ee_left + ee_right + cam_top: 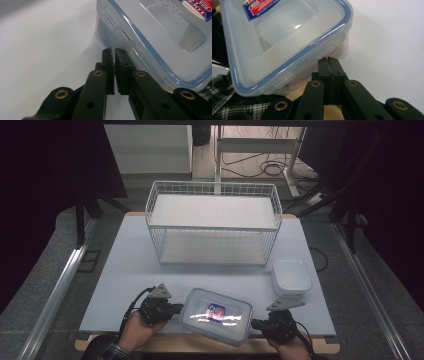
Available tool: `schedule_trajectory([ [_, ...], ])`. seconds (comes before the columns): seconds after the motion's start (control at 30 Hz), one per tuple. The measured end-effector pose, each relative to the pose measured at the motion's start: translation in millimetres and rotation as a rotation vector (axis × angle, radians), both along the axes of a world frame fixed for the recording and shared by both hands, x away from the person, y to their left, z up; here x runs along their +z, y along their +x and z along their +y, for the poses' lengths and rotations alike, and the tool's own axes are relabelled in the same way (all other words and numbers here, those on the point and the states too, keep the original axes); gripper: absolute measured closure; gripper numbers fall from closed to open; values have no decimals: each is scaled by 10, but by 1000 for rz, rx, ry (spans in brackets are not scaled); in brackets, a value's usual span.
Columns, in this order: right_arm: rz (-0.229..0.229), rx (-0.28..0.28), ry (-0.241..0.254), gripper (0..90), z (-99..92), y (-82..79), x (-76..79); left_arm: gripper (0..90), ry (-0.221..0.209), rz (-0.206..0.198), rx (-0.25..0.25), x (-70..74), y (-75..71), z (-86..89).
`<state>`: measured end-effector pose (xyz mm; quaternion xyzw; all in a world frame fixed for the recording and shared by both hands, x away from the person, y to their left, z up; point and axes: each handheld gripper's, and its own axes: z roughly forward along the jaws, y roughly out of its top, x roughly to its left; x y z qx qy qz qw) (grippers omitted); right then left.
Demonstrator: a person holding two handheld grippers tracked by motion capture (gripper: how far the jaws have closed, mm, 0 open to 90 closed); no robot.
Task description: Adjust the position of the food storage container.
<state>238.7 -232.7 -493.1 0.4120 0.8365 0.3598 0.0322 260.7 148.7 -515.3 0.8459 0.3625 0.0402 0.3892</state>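
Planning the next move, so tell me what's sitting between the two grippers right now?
The lidded container spans the gap in the high view, with the left gripper and right gripper at its ends.

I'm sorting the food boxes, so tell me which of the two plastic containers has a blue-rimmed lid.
The clear container at the table's near edge, between the two hand-held grippers: blue seal, red-and-blue label. The white container to its right, beside the wire rack, is plain white.

one wire rack, one lidded clear container, one white dish, two grippers.
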Motion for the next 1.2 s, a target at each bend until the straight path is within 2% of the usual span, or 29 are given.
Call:
schedule_trajectory([
  [0.2,-6,-20,-8,894,57,208,-6,878,-6,4,44,-1,28,14],
  [0.23,-7,-19,-13,894,67,236,-4,880,-7,7,63,-1,40,19],
  [0.43,-7,-28,-16,894,126,360,-9,886,-8,14,98,0,67,38],
  [0.73,-17,-32,-45,894,258,579,-1,899,10,17,188,15,186,61],
  [1.0,-31,-56,-56,894,308,819,4,899,3,13,212,16,309,61],
  [1.17,-42,-55,-46,894,306,853,-20,874,-7,4,207,-10,338,92],
  [1.2,-46,-43,-37,893,285,851,-28,833,-7,-3,205,-14,341,104],
])
